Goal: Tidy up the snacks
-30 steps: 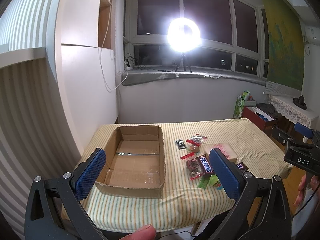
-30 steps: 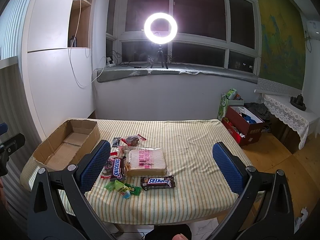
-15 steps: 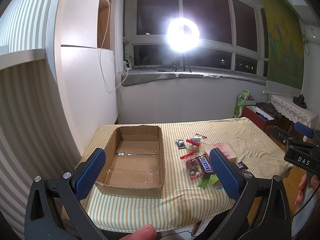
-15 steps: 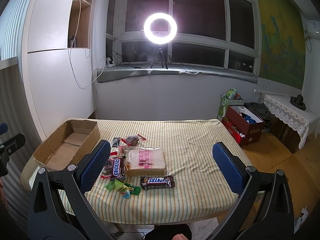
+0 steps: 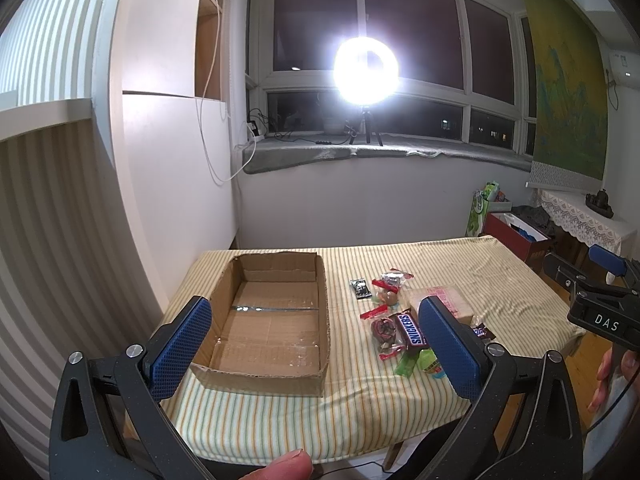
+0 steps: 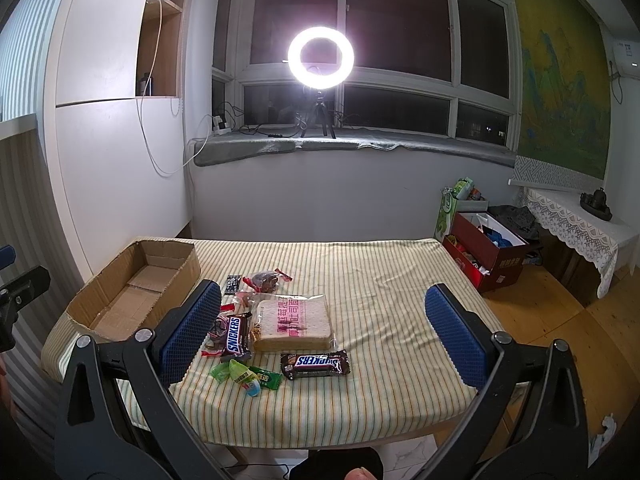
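Note:
An empty open cardboard box [image 5: 272, 320] [image 6: 136, 288] lies on the left of a striped table [image 6: 380, 280]. Beside it to the right is a cluster of snacks: a bagged sliced bread [image 6: 294, 318], two Snickers bars [image 6: 314, 364] [image 6: 234, 336] [image 5: 412, 328], green candy packets [image 6: 248, 376] [image 5: 420, 362], a bag of dark sweets [image 6: 266, 278] and a small black packet [image 5: 359, 289]. My left gripper [image 5: 316, 344] is open and empty, held before the table's near edge. My right gripper [image 6: 324, 336] is open and empty, likewise short of the table.
A bright ring light [image 6: 320, 58] on a tripod stands on the windowsill behind the table. A red box [image 6: 486, 250] and a green bag [image 6: 454, 204] sit on the wooden floor at the right, near a lace-covered side table [image 6: 576, 220]. A white cabinet [image 5: 172, 168] stands at the left.

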`<state>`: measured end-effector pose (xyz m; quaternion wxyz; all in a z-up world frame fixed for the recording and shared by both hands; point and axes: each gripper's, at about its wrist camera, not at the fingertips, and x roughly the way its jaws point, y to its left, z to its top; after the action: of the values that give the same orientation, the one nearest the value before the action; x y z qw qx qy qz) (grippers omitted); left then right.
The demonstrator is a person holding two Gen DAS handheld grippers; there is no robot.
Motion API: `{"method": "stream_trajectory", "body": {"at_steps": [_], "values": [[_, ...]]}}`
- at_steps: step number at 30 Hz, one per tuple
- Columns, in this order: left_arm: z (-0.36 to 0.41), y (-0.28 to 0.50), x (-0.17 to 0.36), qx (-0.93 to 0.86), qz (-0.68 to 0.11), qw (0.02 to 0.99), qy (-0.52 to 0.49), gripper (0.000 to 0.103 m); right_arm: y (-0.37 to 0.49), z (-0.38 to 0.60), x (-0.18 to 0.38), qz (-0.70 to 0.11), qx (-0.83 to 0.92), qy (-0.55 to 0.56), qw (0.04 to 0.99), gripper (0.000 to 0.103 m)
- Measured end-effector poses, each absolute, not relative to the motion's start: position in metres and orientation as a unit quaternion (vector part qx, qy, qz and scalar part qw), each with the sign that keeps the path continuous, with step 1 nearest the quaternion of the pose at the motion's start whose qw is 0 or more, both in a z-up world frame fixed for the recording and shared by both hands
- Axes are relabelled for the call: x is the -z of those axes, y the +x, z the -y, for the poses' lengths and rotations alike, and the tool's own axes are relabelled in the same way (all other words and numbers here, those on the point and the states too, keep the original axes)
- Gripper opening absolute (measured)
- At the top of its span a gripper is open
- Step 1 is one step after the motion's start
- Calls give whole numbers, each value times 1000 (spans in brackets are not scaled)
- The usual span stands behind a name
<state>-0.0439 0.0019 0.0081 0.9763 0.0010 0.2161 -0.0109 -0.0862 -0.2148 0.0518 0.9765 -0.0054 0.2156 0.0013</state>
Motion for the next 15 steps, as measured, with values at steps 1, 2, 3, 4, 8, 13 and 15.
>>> {"method": "stream_trajectory", "body": {"at_steps": [1,2,3,4,8,13,15], "values": [[-2,-44,-8,11,-216,976,1,103,-86,215,-52,-215,-2,-6,976,103],[-2,-44,-8,11,-216,976,1,103,-86,215,-52,-215,-2,-6,977,103],[-2,-44,-8,11,-216,976,1,103,-86,215,-52,-215,-1,-5,977,103],[-2,-44,-8,11,-216,976,1,103,-85,215,-52,-214,-2,-6,977,103],[-3,-44,-9,11,-213,977,1,103,-86,214,-53,-210,-3,-6,978,103],[-2,-43,-9,12,-214,977,3,103,-87,216,-53,-212,-2,-5,977,103],[0,-42,-8,14,-216,976,4,103,-87,220,-53,-214,-2,-3,977,103]]}}
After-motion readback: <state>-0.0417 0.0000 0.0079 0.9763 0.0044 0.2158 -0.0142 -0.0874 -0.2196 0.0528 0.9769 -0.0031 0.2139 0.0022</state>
